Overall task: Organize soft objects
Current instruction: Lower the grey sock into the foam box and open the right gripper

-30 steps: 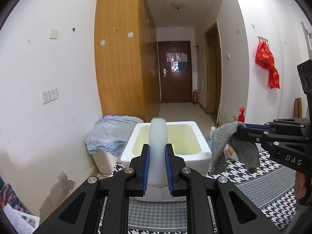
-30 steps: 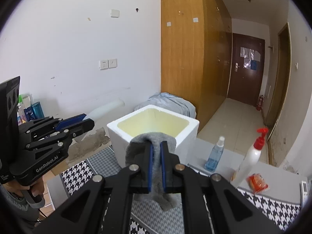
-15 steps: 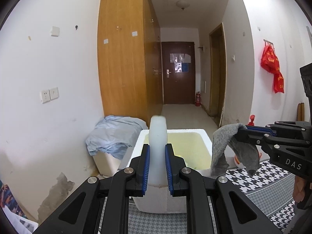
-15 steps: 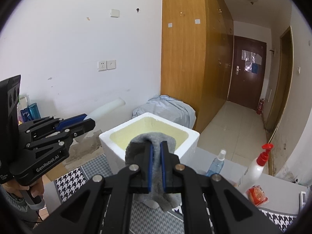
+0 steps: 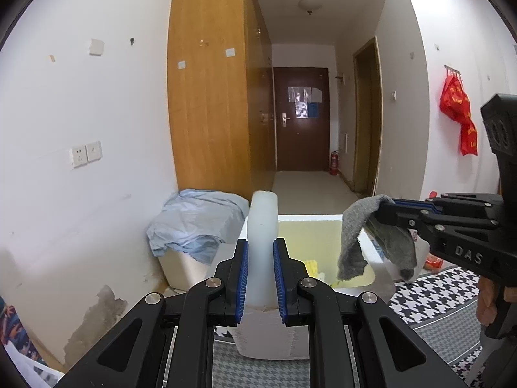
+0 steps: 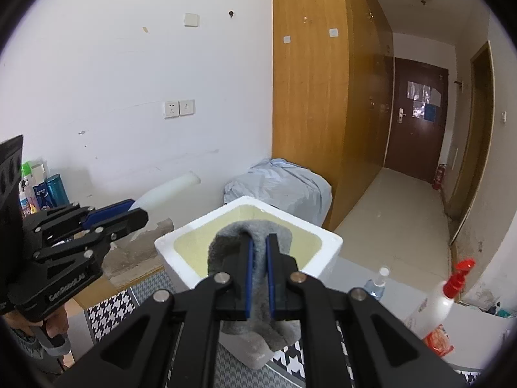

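Observation:
A white foam box (image 5: 268,336) with a yellowish inside stands on a houndstooth mat; it also shows in the right wrist view (image 6: 326,242). My left gripper (image 5: 260,278) is shut on a pale white foam piece (image 5: 262,226) and holds it upright at the box's near left corner. My right gripper (image 6: 258,278) is shut on a grey sock (image 6: 255,236), which hangs over the box opening; the sock also shows in the left wrist view (image 5: 355,229). Small yellow items lie in the box (image 5: 311,265).
A light blue cloth (image 5: 194,223) covers a low box left of the foam box. A spray bottle (image 6: 376,286), a red-topped pump bottle (image 6: 449,294) and a red packet (image 6: 437,339) stand to the right. The wooden wardrobe (image 5: 213,97) is behind.
Both grippers have moved forward towards the foam box with their loads. The grey sock now hangs over the box opening.

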{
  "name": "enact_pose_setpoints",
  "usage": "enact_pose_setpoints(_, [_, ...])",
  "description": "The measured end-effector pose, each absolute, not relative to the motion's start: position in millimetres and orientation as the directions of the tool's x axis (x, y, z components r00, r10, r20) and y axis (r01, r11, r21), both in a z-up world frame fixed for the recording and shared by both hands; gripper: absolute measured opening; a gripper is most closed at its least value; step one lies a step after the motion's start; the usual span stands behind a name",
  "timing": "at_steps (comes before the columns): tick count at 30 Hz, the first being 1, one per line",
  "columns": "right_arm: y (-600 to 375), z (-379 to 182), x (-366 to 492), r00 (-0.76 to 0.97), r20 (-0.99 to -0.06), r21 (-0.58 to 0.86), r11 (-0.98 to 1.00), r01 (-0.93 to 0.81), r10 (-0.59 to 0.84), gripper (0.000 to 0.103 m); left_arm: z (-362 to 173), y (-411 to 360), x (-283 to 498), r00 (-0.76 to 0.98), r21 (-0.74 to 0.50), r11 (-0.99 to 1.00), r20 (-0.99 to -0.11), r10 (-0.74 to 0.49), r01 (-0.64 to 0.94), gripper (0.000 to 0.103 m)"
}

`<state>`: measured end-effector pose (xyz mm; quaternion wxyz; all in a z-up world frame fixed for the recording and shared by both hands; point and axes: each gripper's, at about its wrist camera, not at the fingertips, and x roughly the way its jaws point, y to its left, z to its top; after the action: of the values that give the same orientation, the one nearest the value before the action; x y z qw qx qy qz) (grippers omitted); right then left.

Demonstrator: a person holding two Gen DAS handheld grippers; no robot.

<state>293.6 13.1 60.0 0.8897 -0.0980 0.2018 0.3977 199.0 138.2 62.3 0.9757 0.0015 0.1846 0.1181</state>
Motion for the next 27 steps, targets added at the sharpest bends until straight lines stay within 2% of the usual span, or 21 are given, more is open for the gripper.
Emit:
enact_pose_setpoints(19, [48, 45, 328, 0.549, -0.483, 0.039, 0.643, -0.765, 0.682, 0.013, 61, 155, 190, 0.885, 0.048, 0.956, -0.368, 0.285, -0.288, 0.017])
enact_pose_setpoints(21, [50, 41, 332, 0.545, -0.497, 0.047, 0.648, -0.760, 0.675, 0.033, 60, 156, 191, 0.883, 0.048, 0.955, -0.370, 0.288, -0.292, 0.017])
enact_pose_setpoints(23, [50, 39, 334, 0.529, -0.508, 0.067, 0.644, -0.762, 0.679, 0.082, 58, 154, 192, 0.882, 0.046, 0.955, -0.373, 0.288, -0.292, 0.017])
enact_pose_setpoints(25, [47, 39, 333, 0.514, -0.511, 0.092, 0.638, -0.765, 0.690, 0.091, 58, 155, 194, 0.881, 0.045, 0.956, -0.377, 0.286, -0.291, 0.017])
enact_pose_setpoints(27, [44, 42, 329, 0.536, -0.505, 0.073, 0.652, -0.754, 0.677, 0.092, 57, 155, 196, 0.881, 0.045, 0.956, -0.379, 0.285, -0.290, 0.017])
